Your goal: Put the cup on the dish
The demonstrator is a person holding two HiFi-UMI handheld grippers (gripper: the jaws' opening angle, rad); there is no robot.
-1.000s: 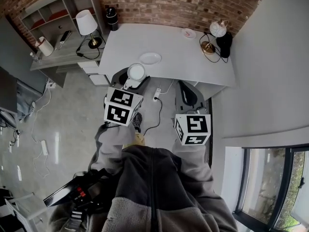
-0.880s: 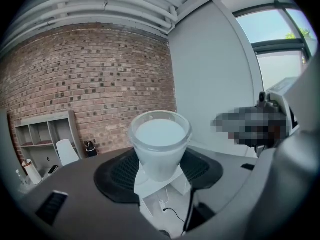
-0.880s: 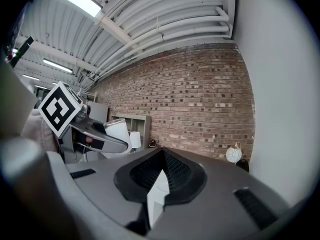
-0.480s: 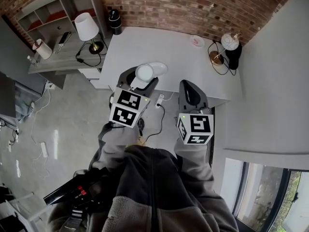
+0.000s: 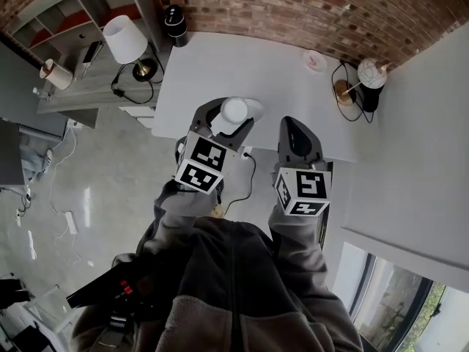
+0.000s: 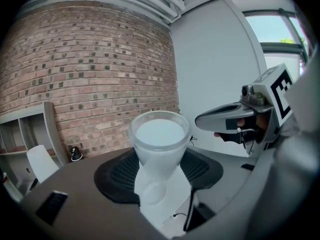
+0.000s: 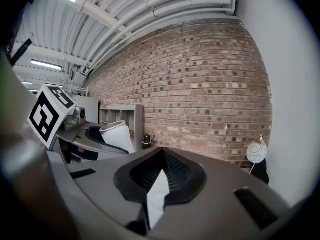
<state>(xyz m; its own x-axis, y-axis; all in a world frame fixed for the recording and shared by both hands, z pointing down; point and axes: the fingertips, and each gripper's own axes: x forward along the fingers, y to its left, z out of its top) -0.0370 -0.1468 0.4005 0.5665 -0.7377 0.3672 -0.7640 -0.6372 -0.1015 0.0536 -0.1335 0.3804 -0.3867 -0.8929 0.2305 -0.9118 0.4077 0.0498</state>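
Note:
A white cup (image 5: 234, 111) sits between the jaws of my left gripper (image 5: 229, 114), which is shut on it, above the near edge of the white table (image 5: 220, 57). Just right of the cup, a sliver of the white dish (image 5: 256, 108) shows; the rest is hidden under the cup. In the left gripper view the cup (image 6: 160, 136) stands upright and fills the gap of the left gripper (image 6: 160, 156). My right gripper (image 5: 293, 127) hovers beside it at the table edge, shut and holding nothing. The right gripper view shows its own jaws (image 7: 160, 176) closed, and the cup (image 7: 118, 134) to the left.
A small saucer (image 5: 315, 61) and a globe lamp (image 5: 372, 73) with a cable stand at the table's far right. A black cylinder (image 5: 174, 23) is at the far left corner. A white-shade lamp (image 5: 119, 39) stands on the grey shelf unit to the left. A brick wall runs behind.
Both grippers have moved forward to the table. The cup, held in the left gripper throughout, has gone from short of the dish to over it, hiding most of it.

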